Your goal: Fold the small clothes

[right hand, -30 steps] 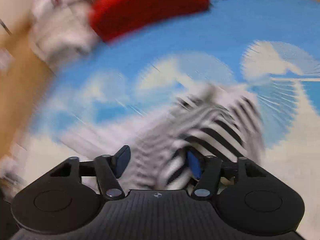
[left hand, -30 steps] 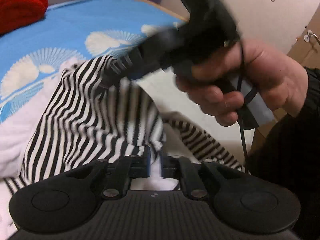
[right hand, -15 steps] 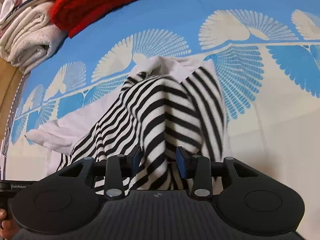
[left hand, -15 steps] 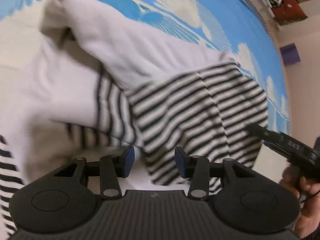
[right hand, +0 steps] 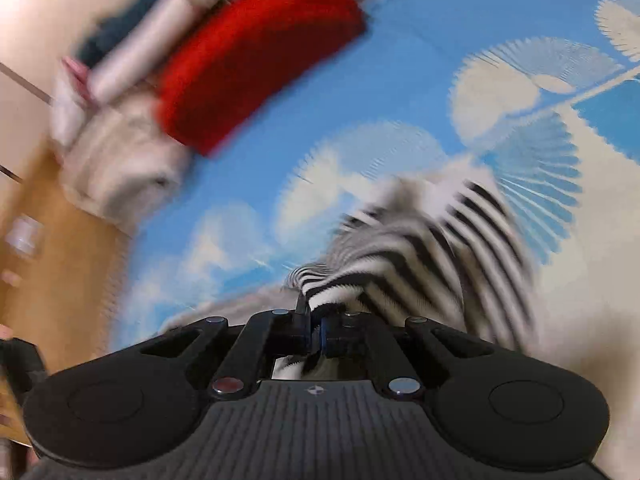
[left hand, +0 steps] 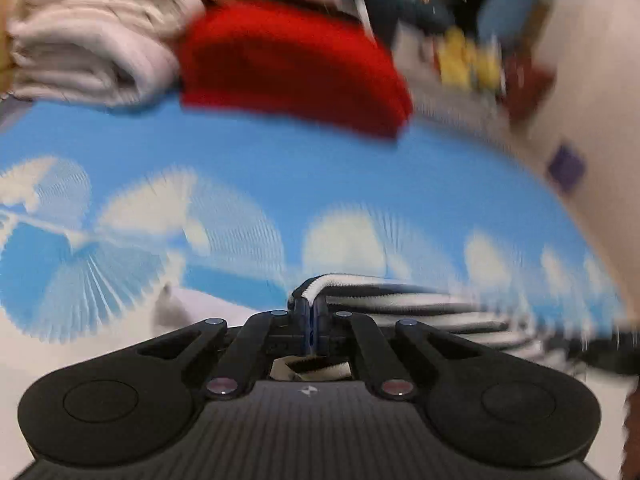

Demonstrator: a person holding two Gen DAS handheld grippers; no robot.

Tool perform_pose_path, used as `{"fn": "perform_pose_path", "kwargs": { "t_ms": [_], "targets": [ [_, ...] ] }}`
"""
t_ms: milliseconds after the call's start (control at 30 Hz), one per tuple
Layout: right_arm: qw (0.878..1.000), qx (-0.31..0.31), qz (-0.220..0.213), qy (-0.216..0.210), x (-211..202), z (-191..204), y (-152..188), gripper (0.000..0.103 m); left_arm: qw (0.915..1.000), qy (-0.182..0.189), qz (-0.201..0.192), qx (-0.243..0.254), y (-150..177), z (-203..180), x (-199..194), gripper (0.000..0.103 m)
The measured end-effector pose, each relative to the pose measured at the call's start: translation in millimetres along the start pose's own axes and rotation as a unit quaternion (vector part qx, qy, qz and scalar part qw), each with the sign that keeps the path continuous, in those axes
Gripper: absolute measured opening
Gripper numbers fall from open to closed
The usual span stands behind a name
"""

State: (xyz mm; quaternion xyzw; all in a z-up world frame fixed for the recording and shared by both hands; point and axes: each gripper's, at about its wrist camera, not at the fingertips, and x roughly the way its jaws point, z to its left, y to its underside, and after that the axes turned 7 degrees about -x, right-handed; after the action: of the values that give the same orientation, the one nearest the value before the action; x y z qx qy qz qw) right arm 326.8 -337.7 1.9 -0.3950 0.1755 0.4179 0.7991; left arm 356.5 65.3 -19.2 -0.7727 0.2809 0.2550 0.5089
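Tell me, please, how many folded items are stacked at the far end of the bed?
2 that I can make out: a red folded item and, to its left, touching it, a pile of white folded towels. Motion blur may hide more behind them.

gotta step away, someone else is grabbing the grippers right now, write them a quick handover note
Left gripper: shut on an edge of the striped garment, cloth pinched between the pads.
Right gripper: shut on another part of the same striped garment.
The garment hangs from both grips over the blue patterned cover; a bunched part trails toward the cover in the right wrist view.
A folded red item and folded pale towels sit at the far edge.
Done: both grips taken.
Left: spread it flat, fold it. The views are blurred, so how far it is lifted is unclear.
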Motion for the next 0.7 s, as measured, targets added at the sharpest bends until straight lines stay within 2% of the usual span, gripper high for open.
{"fn": "perform_pose_path", "kwargs": {
  "t_ms": [67,100,133,167,200,233,267,300,333,367,400,433,500,667,700],
  "targets": [
    [0.998,0.007,0.005,-0.059,-3.3,5.4,6.5,0.004,0.9992,0.02,0.019,-0.029,-2.7,15.4,1.2,0.001],
    [0.996,0.007,0.033,-0.078,2.2,7.5,13.3,0.004,0.9973,0.024,0.059,-0.037,0.9,21.3,10.4,0.001],
    [0.994,-0.002,0.078,-0.075,11.8,9.7,21.2,0.005,0.9921,0.023,0.116,-0.041,6.7,29.8,19.5,0.001],
    [0.989,-0.023,0.137,-0.05,24.8,11.8,31.8,0.005,0.9805,0.011,0.193,-0.035,20.1,35.2,36.3,0.002],
    [0.98,-0.048,0.193,0.003,38.3,9.8,45.1,0.007,0.9713,-0.01,0.237,-0.018,32.3,35.2,49.5,0.003],
    [0.974,-0.056,0.217,0.042,45.0,4.9,51.7,0.009,0.9663,-0.036,0.255,0.011,41.4,34.2,55.4,0.007],
    [0.969,-0.054,0.226,0.08,48.7,-2.7,54.5,0.01,0.9653,-0.058,0.252,0.034,46.8,34.4,54.5,0.011],
    [0.97,-0.039,0.218,0.097,47.7,-10.8,50.3,0.01,0.9665,-0.06,0.247,0.035,46.4,34.4,52.5,0.024],
    [0.974,-0.026,0.202,0.097,44.3,-14.1,43.8,0.012,0.9686,-0.053,0.242,0.025,42.9,37.8,48.9,0.043],
    [0.979,-0.015,0.18,0.094,38.8,-16.5,35.4,0.016,0.9716,-0.045,0.232,0.009,39.6,39.5,44.5,0.051],
    [0.984,-0.011,0.154,0.091,32.5,-16.8,26.7,0.027,0.9742,-0.044,0.221,-0.004,40.3,40.0,38.7,0.06],
    [0.987,-0.012,0.13,0.093,28.0,-16.0,20.0,0.039,0.9749,-0.047,0.217,-0.013,39.7,39.5,38.2,0.061],
    [0.989,-0.016,0.11,0.101,29.3,-15.6,14.8,0.048,0.9724,-0.051,0.225,-0.035,34.9,47.3,38.5,0.061],
    [0.982,-0.009,0.136,0.133,62.4,-20.2,20.8,0.048,0.9629,-0.038,0.247,-0.1,46.2,57.7,52.7,0.06],
    [0.98,-0.008,0.141,0.137,69.0,-20.3,22.8,0.047,0.963,-0.039,0.246,-0.104,49.1,57.1,55.9,0.057]
  ]
}}
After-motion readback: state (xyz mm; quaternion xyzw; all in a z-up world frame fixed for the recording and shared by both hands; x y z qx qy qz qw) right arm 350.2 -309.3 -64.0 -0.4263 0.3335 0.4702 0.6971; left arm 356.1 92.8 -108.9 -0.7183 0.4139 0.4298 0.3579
